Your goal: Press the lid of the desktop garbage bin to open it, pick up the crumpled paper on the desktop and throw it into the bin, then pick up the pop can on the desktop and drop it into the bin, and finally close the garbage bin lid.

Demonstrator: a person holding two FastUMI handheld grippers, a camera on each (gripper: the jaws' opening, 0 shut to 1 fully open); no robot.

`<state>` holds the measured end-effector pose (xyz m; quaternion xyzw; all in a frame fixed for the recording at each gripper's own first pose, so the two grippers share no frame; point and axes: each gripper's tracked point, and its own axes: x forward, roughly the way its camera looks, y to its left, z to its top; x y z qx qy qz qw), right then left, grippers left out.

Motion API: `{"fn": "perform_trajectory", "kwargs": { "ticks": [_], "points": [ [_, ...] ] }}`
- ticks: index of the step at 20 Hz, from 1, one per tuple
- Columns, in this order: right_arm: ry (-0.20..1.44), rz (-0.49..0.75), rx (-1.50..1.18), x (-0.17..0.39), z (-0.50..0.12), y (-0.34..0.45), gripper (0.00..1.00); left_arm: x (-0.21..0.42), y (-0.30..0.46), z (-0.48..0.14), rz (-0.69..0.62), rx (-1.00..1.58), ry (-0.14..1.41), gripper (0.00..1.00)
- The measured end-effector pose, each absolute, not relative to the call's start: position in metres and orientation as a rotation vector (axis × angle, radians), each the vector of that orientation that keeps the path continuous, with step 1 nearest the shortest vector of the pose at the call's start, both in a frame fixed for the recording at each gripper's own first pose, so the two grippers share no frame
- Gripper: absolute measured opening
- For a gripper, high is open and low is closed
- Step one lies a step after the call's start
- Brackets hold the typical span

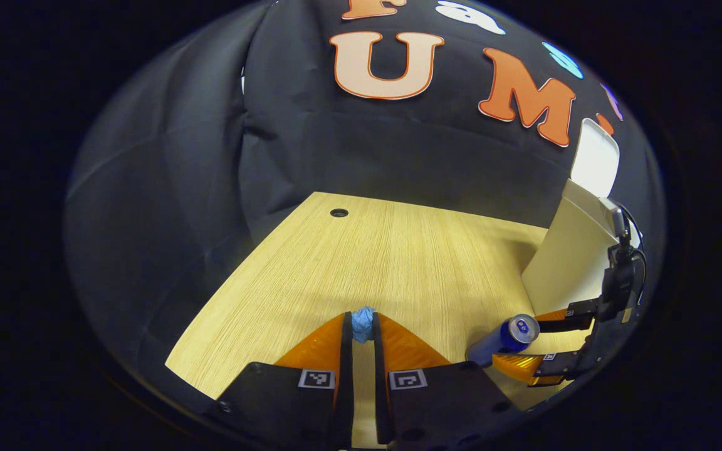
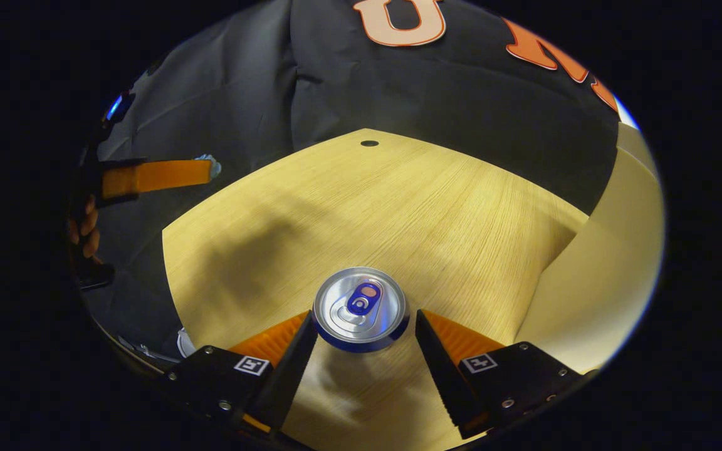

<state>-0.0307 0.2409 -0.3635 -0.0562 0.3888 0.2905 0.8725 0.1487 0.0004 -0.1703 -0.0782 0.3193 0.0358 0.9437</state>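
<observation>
A small blue crumpled paper (image 1: 361, 327) sits pinched between the fingertips of my left gripper (image 1: 361, 318), held above the wooden table (image 1: 398, 250). From the right gripper view, the left gripper (image 2: 209, 169) hangs at the far left with the paper (image 2: 212, 161) at its tip. The pop can (image 2: 361, 305), silver-topped and blue, stands upright on the table. My right gripper (image 2: 366, 316) is open around it, one finger close against its left side and a gap on the other. The white bin (image 1: 571, 257) stands at the right, lid (image 1: 596, 156) raised.
The bin's wall (image 2: 605, 263) rises just right of the can. A round cable hole (image 1: 338, 213) lies near the table's far edge. Black cloth backs the table. A hand (image 2: 82, 228) holds the left gripper beyond the table's left edge.
</observation>
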Motion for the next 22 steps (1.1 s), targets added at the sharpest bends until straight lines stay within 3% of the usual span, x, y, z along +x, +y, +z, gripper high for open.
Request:
{"fn": "perform_trajectory", "kwargs": {
  "ticks": [3, 6, 22],
  "points": [
    [0.805, 0.617, -0.139, -0.032, -0.37, 0.244, 0.81, 0.151, -0.001, -0.167, 0.058, -0.133, 0.639, 0.18],
    [0.787, 0.614, -0.122, -0.031, -0.364, 0.242, 0.77, 0.155, -0.005, -0.163, 0.044, -0.113, 0.628, 0.18],
    [0.672, 0.423, -0.042, -0.02, -0.348, 0.234, 0.76, 0.213, -0.109, -0.119, -0.198, -0.059, 0.534, 0.18]
  ]
}}
